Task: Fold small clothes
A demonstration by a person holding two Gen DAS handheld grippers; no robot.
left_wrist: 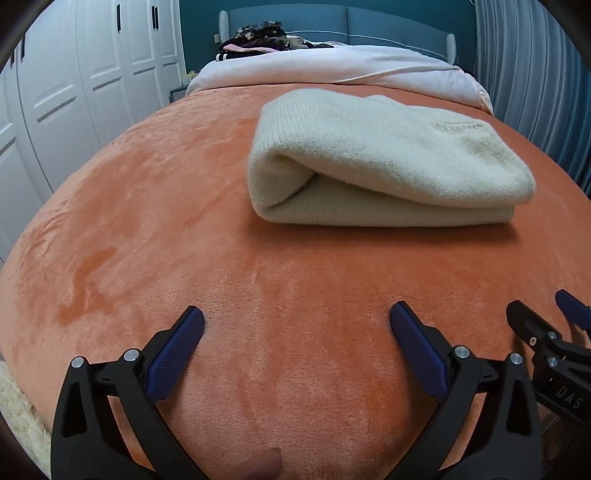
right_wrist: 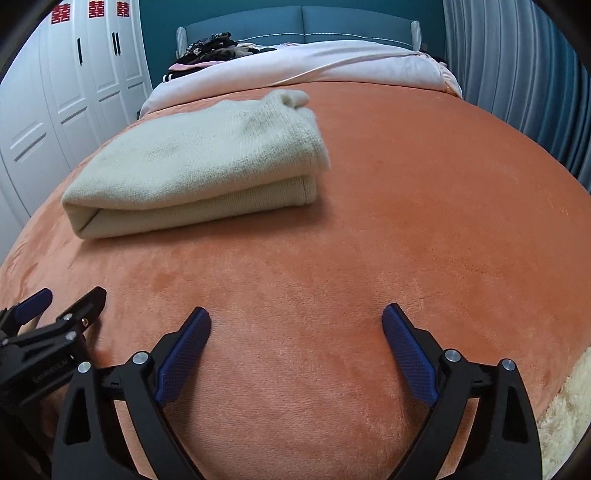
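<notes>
A cream knit garment [left_wrist: 388, 162] lies folded into a thick rectangle on the orange blanket [left_wrist: 184, 221] that covers the near part of a bed, its layered edge turned toward both cameras. The left tongs [left_wrist: 296, 325] and the right tongs [right_wrist: 296, 325] hover side by side over bare blanket on the near side of the garment, well apart from it, each pair spread wide with nothing between its blue pads [left_wrist: 177, 354]. Seen from the left wrist the garment sits ahead and to the right; from the right wrist it sits ahead and to the left, so it lies roughly between the two lines of sight. Beyond the garment a pale pink quilt [left_wrist: 332, 70] is pushed up toward the blue headboard [left_wrist: 351, 22], and a heap of dark clothes [left_wrist: 258, 37] rests beyond that, near the headboard's left end (what pieces are in it cannot be told from here). White wardrobe doors [left_wrist: 74, 74] stand to the garment's left. By the look of it, this piece is done and has been let go; the step in hand appears to be the pause between items. The next move likely calls for fetching another piece from the heap and spreading it flat on the blanket beside the garment.
</notes>
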